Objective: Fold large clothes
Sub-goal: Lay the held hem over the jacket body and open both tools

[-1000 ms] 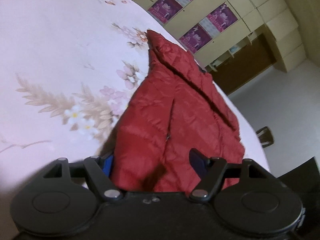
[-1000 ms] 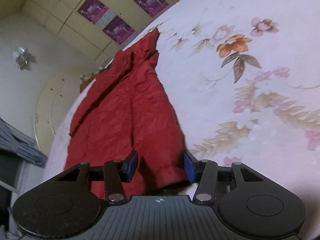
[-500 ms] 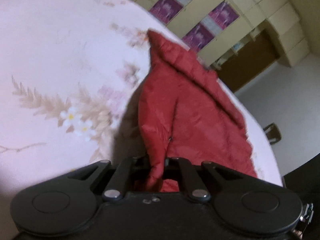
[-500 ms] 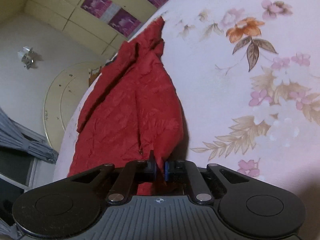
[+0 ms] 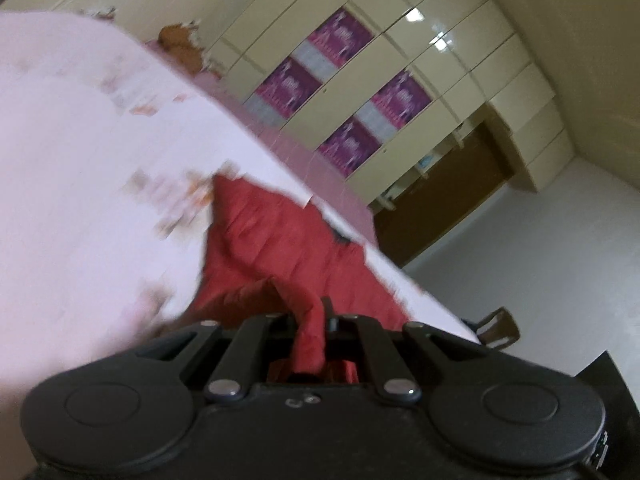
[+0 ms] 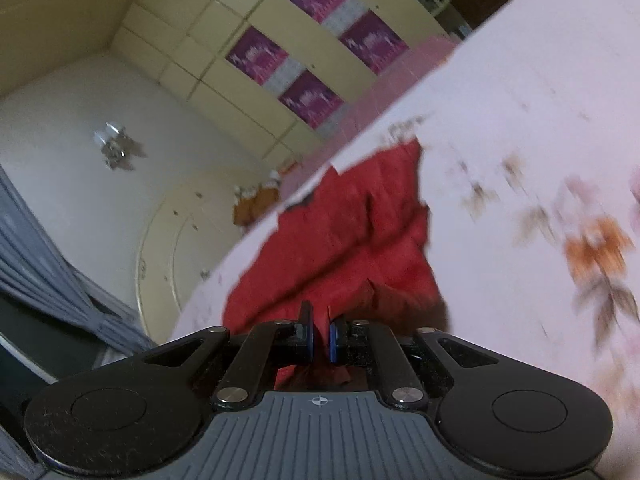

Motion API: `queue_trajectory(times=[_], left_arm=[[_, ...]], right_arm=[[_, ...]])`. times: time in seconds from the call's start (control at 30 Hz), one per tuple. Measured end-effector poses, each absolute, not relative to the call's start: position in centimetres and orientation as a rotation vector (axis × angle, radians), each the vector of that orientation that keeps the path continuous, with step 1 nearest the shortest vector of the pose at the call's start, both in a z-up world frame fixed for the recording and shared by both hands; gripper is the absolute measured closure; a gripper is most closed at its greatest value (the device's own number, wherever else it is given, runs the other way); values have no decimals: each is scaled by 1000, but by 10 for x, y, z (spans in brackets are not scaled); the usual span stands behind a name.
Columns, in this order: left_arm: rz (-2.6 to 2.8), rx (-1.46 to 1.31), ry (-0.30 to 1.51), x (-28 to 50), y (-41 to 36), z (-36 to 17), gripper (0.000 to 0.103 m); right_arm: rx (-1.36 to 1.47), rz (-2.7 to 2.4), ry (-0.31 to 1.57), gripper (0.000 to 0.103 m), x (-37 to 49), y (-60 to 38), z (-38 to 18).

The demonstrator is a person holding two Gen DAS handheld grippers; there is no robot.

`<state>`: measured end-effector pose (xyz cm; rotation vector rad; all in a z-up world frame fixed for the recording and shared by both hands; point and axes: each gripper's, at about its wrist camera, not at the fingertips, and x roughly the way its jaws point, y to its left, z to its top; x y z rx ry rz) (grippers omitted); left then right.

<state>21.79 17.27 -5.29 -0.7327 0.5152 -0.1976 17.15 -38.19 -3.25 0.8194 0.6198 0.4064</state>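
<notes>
A red quilted jacket lies on a bed with a pale pink floral sheet. My left gripper is shut on a bunched fold of the jacket's near edge, and the cloth rises from the bed up into its jaws. In the right wrist view the same jacket stretches away toward the far bed edge, over the floral sheet. My right gripper is shut on another part of the near hem, red cloth pinched between its blue pads. Both views are blurred by motion.
A cream wardrobe wall with purple posters stands beyond the bed. A brown soft toy sits near the bed's far end. A dark wooden desk and a chair stand on the pale floor at the right. Grey curtains hang at the left.
Both grippers closed from open onto the jacket's near edge, then rose and tipped upward, lifting the hem off the sheet. The room beyond the bed now fills more of each view.
</notes>
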Motion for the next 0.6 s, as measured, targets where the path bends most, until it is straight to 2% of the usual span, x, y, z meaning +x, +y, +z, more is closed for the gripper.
queue_trajectory(times=[0.23,0.37,0.53,0.6], left_arm=[[-226,-700,477,328,164,-24,97],[-224,-684,519,407,162,-28,97],[-206,-661,621,484,165,-58,97],[-213,-643,649,507,165,-74,92]], right_arm=[[884,383,582,97,270,-384,1],[876,383,594,97,347,-378,8],[888,345,667,97,441,-368,-19],[890,338,704,96,473,-367,-38]])
